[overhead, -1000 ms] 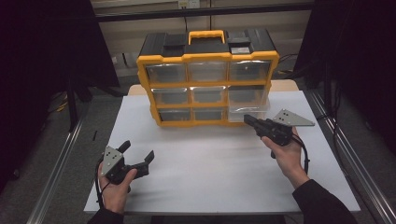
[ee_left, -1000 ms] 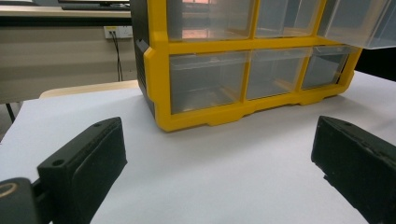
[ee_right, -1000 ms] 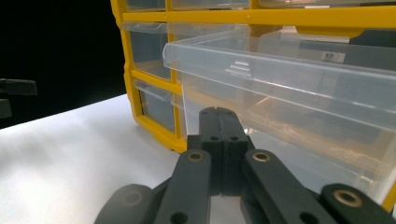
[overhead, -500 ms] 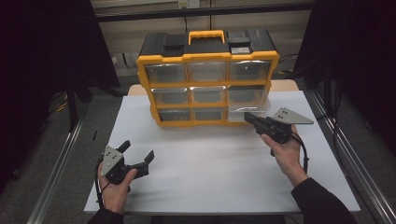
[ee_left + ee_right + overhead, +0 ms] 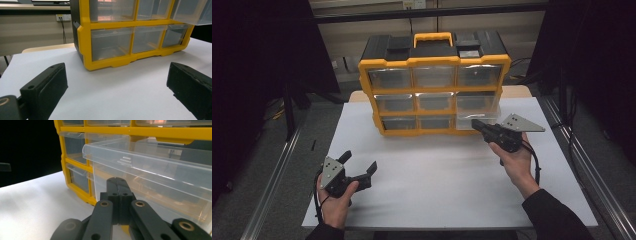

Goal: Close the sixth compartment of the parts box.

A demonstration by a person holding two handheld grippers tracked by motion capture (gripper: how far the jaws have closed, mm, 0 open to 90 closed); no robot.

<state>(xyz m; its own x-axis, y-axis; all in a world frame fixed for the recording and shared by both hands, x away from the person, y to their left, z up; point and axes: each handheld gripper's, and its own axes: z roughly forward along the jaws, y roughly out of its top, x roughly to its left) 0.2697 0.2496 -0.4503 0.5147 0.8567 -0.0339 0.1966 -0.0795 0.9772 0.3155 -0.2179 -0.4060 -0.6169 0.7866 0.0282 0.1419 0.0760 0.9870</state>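
A yellow and black organiser cabinet (image 5: 434, 62) with clear drawers stands at the back of the white table (image 5: 437, 195). Its middle-row right drawer (image 5: 479, 107) is pulled part way out. My right gripper (image 5: 475, 123) is shut, with its tips against the front wall of that clear drawer (image 5: 155, 170), just under its lip; nothing is held between the jaws of the right gripper (image 5: 117, 181). My left gripper (image 5: 359, 161) rests low near the table's front left, open and holding nothing. In the left gripper view the left gripper (image 5: 116, 72) faces the cabinet's bottom row (image 5: 112, 45).
A yellow carry handle (image 5: 432, 37) tops the cabinet. Metal rails (image 5: 272, 175) run along both sides of the table, with dark floor beyond. A wall socket and cable (image 5: 62, 18) sit behind the cabinet's left side. Bare white table surface lies between the two grippers.
My right gripper has crept slightly towards the cabinet, staying shut against the pulled-out drawer. The left gripper has not moved.
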